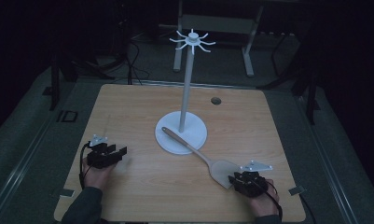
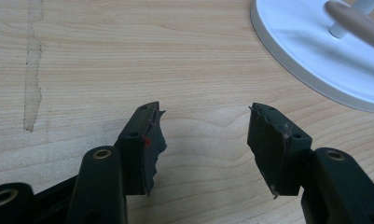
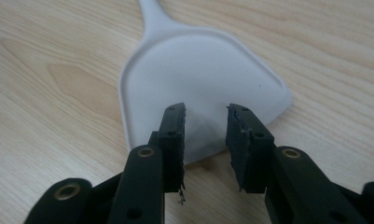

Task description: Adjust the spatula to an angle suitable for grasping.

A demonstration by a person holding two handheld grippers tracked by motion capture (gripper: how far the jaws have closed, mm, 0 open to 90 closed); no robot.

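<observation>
Pale beige flat-bladed plastic spatula (image 3: 194, 88) lying flat on light wooden table (image 1: 142, 186), handle tip resting on round white stand base (image 1: 194, 135); right gripper (image 3: 205, 126) low over blade's near edge, jaws partly apart, pressing nothing; left gripper (image 2: 203, 126) wide, empty.

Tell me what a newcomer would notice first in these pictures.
A tall white stand with hooks on top rises mid-table. A pale spatula lies slanting, handle on the stand's base, blade toward the near right, where the right claw hovers open above it. The left claw waits open over bare wood.
</observation>
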